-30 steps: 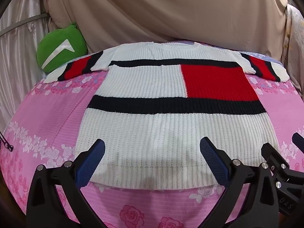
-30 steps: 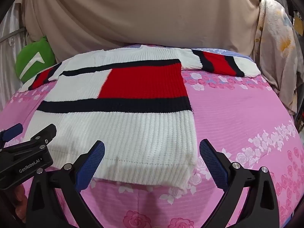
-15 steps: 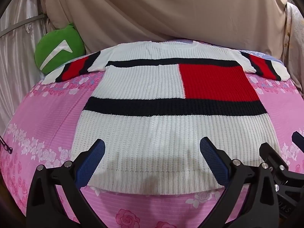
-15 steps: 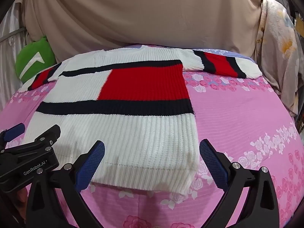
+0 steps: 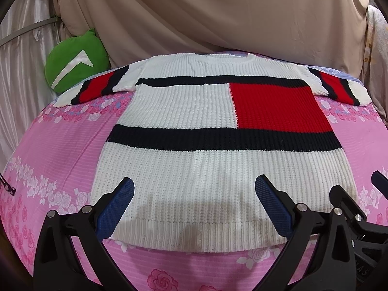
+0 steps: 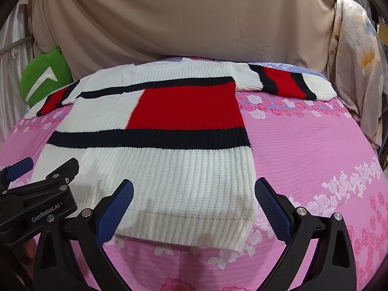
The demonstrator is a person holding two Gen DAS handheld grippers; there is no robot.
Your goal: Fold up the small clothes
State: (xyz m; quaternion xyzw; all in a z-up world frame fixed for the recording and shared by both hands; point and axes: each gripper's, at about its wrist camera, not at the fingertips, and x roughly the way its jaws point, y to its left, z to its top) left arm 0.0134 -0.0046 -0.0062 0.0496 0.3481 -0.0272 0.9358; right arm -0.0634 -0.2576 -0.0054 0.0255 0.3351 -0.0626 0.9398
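A white knit sweater [image 5: 184, 169] [image 6: 174, 177] with black stripes and a red square lies flat on the pink flowered bedsheet [image 5: 55, 145], sleeves spread to both sides. My left gripper [image 5: 194, 201] hovers open just above the sweater's bottom hem, left of its middle, holding nothing. My right gripper [image 6: 194, 201] is open over the hem's right corner, empty too. In the right wrist view the left gripper [image 6: 36, 194] shows at the lower left. The right gripper's black body [image 5: 351, 208] appears at the lower right of the left wrist view.
A green cushion [image 5: 75, 60] [image 6: 43, 77] sits at the back left by a silvery curtain. A beige drape [image 5: 218, 12] hangs behind the bed. A floral cloth [image 6: 359, 60] hangs at the right. Bare pink sheet [image 6: 315, 145] lies right of the sweater.
Both grippers have drifted slightly forward over the hem; the sweater lies as before, and both stay open.
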